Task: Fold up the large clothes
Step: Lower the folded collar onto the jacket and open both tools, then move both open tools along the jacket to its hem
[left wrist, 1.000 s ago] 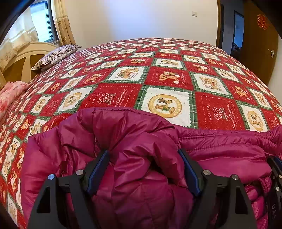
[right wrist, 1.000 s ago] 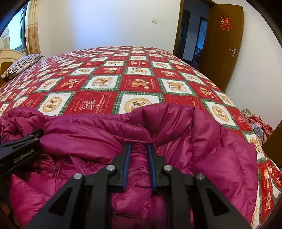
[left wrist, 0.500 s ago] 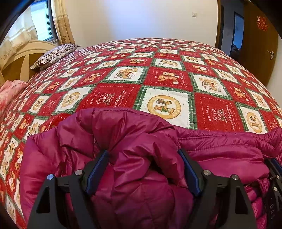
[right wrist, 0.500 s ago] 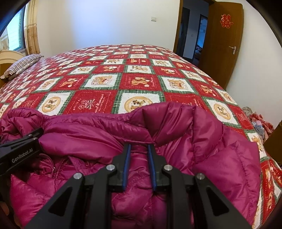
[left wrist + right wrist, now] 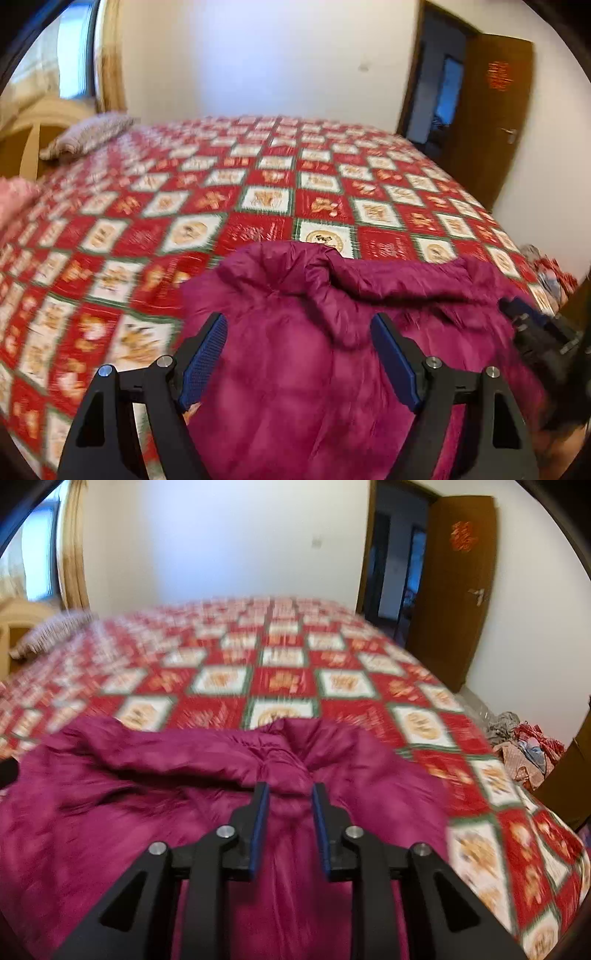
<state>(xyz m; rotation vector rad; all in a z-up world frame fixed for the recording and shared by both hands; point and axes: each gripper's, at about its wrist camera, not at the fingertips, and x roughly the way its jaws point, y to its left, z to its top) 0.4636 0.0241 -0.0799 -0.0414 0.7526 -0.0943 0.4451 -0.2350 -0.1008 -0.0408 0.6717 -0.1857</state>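
Magenta puffer jacket [image 5: 332, 332] lay bunched at the near edge of the bed [image 5: 258, 192]. In the left wrist view, the left gripper [image 5: 297, 354] had lifted clear, jaws wide, no fold between them any longer. In the right wrist view, the right gripper [image 5: 289, 830] was opening its narrow jaws, fabric still bunched between them: apparently a release after a fold.

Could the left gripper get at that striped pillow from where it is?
Probably not yet. The pillow lies far up the bed by the headboard, while the left gripper hovers over the jacket near this end.
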